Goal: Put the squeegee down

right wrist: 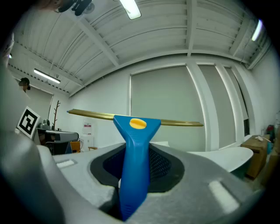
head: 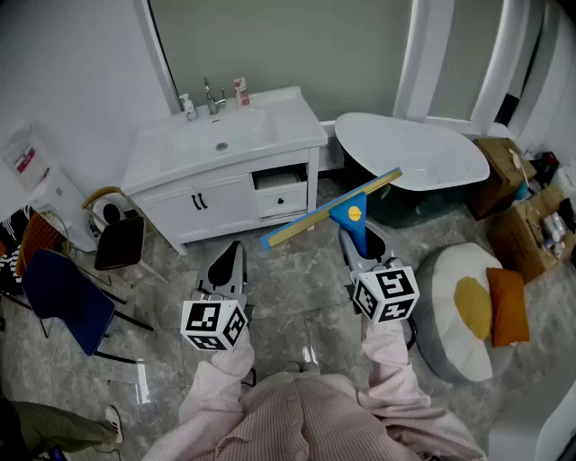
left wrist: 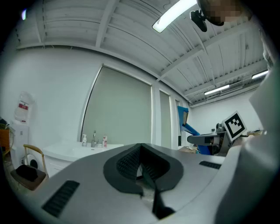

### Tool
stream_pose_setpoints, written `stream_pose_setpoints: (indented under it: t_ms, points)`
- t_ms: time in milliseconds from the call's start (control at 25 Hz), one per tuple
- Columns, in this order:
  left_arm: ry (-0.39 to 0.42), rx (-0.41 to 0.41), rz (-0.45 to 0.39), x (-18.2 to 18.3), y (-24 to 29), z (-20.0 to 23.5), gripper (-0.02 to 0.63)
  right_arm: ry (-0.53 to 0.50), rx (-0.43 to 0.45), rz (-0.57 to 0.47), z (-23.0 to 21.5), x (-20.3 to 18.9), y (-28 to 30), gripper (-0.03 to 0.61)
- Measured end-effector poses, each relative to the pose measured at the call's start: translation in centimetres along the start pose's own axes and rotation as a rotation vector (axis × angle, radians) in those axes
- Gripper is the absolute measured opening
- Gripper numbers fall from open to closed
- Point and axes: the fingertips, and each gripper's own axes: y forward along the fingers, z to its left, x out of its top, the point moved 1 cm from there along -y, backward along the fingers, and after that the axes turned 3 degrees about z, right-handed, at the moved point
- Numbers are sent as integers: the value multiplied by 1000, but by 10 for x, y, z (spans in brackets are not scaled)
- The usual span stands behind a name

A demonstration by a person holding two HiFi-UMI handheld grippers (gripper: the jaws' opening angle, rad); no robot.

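Right tool [head: 358, 241] gripped blue squeegee [head: 335, 209]; left tool [head: 229, 259] pinched together, empty. Grey floor [head: 292, 275]; sink [head: 220, 144] sat at 11 o'clock, tub [head: 414, 151] at 1 o'clock.

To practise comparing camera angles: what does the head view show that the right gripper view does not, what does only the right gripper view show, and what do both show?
Only the head view: the egg-shaped cushion, the blue chair and the person's striped sleeves.
Only the right gripper view: the ceiling with its strip light, and the ribbed pads pressing on the blue handle.
Both: the squeegee held in the right gripper, its blade crosswise, and the white bathtub.
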Motion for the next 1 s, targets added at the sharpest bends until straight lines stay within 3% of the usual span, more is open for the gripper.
stream_pose_setpoints:
  t_ms: [1000]
  points:
    - [-20,26,60,-31,16,0,0,-16,-41,68,-41,-34,6,112]
